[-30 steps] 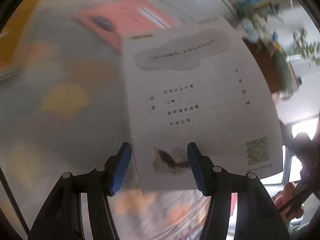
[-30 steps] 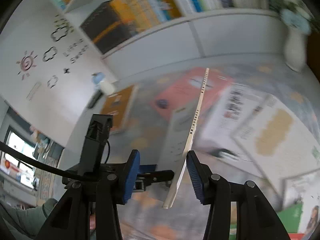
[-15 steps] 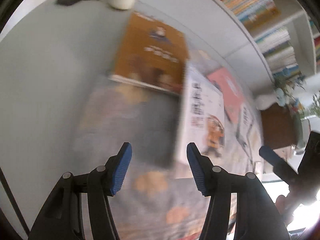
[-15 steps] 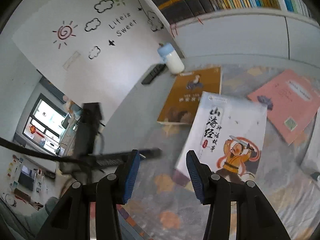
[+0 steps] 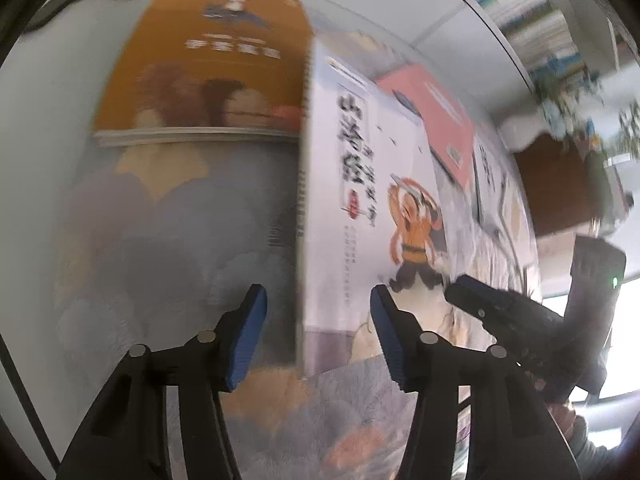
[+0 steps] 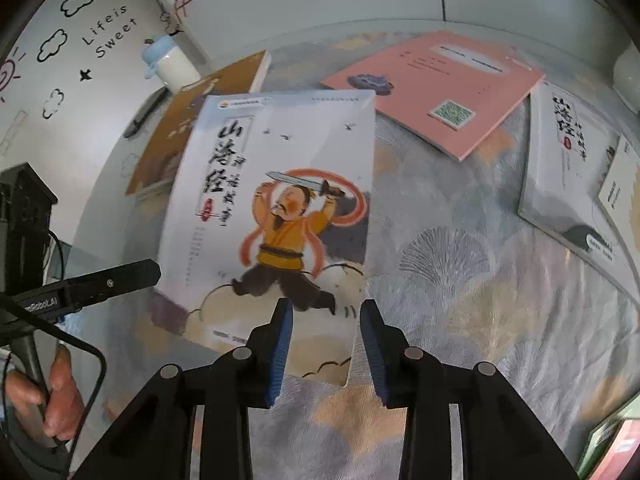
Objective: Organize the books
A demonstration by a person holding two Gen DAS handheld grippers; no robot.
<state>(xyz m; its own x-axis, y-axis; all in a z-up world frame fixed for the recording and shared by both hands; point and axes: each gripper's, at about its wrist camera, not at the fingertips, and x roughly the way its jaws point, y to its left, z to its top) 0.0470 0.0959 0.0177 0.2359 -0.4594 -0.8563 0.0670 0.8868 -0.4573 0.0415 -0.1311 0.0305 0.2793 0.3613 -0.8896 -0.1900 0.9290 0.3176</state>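
A white book (image 6: 272, 208) with black Chinese title characters and a drawn swordsman in an orange tunic lies face up on the patterned cloth, its top left corner overlapping an orange-brown book (image 6: 188, 120) that lies flat beside it. A thin pink book (image 6: 436, 84) rests flat further back, with a green code square near its edge. Another white book (image 6: 568, 168) with the same title lies at the right.

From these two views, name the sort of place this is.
Likely a home study or child's room: packed bookshelves behind, a "Life is Sweet" wall decal, and storybooks spread over a patterned cloth.
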